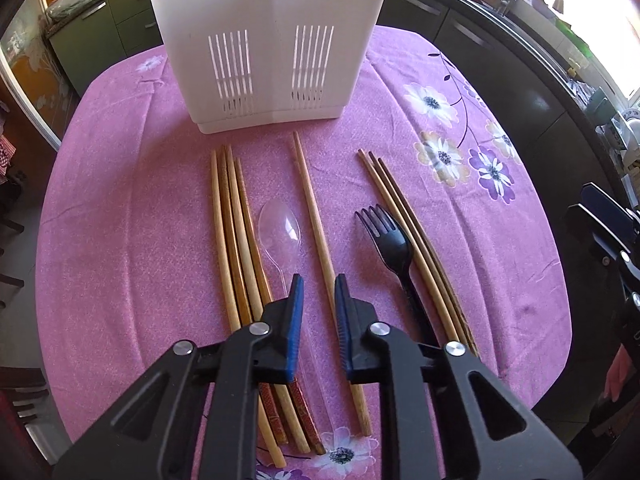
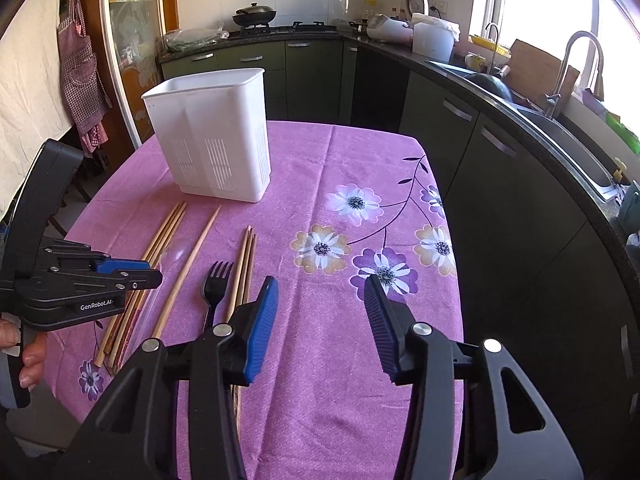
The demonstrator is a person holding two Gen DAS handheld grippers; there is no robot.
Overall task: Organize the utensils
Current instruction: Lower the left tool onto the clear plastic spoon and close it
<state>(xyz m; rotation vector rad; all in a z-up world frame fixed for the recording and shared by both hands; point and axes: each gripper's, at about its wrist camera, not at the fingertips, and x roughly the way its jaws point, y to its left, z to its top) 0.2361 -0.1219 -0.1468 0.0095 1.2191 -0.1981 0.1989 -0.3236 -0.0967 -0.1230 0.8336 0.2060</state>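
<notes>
A white slotted utensil holder stands at the back of the pink floral tablecloth; it also shows in the right wrist view. In front of it lie a bundle of light wooden chopsticks, a clear plastic spoon, a single chopstick, a black plastic fork and several darker chopsticks. My left gripper is open above the spoon handle and the single chopstick, holding nothing. My right gripper is open wide and empty over the cloth, right of the fork.
Dark kitchen cabinets and a counter with a sink run along the right. A stove with a wok is at the back. The table edge drops off on the right. An apron hangs at left.
</notes>
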